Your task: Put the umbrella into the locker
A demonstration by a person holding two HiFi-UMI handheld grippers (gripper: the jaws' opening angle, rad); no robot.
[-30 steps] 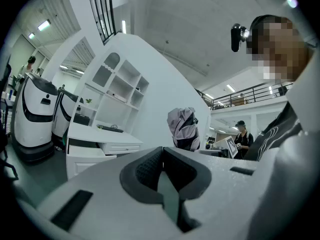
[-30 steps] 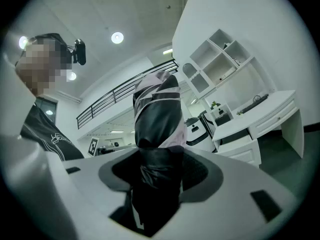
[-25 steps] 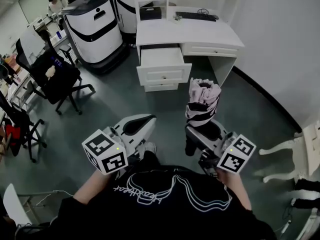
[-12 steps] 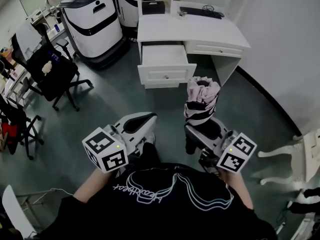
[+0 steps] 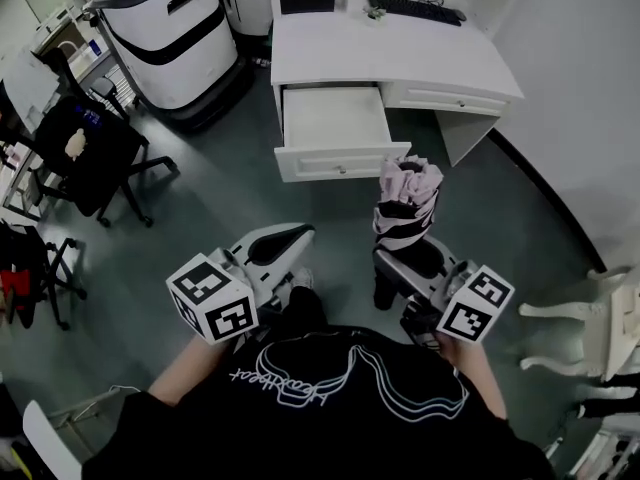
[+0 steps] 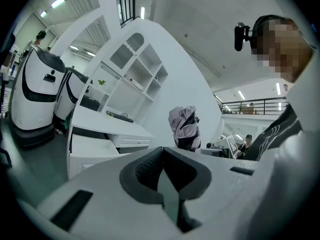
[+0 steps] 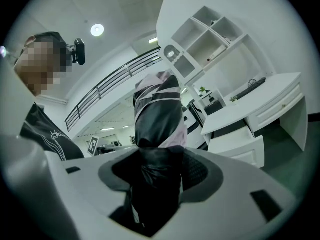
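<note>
Desk [image 5: 400, 53] nearer, open drawer [image 5: 335, 128] ahead, umbrella [image 5: 405, 203] in right tongs [image 5: 408, 260]

Office: desk [image 5: 400, 63], keyboard [image 5: 415, 9], swivel chairs [image 5: 90, 153]

Folded umbrella [image 5: 405, 200] carried nearer the desk [image 5: 400, 63], open drawer [image 5: 335, 128] now just ahead

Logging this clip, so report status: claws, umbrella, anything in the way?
Left claw shut, empty. Right claw shut on folded umbrella, held upright. Open desk drawer ahead, no obstacle seen.
</note>
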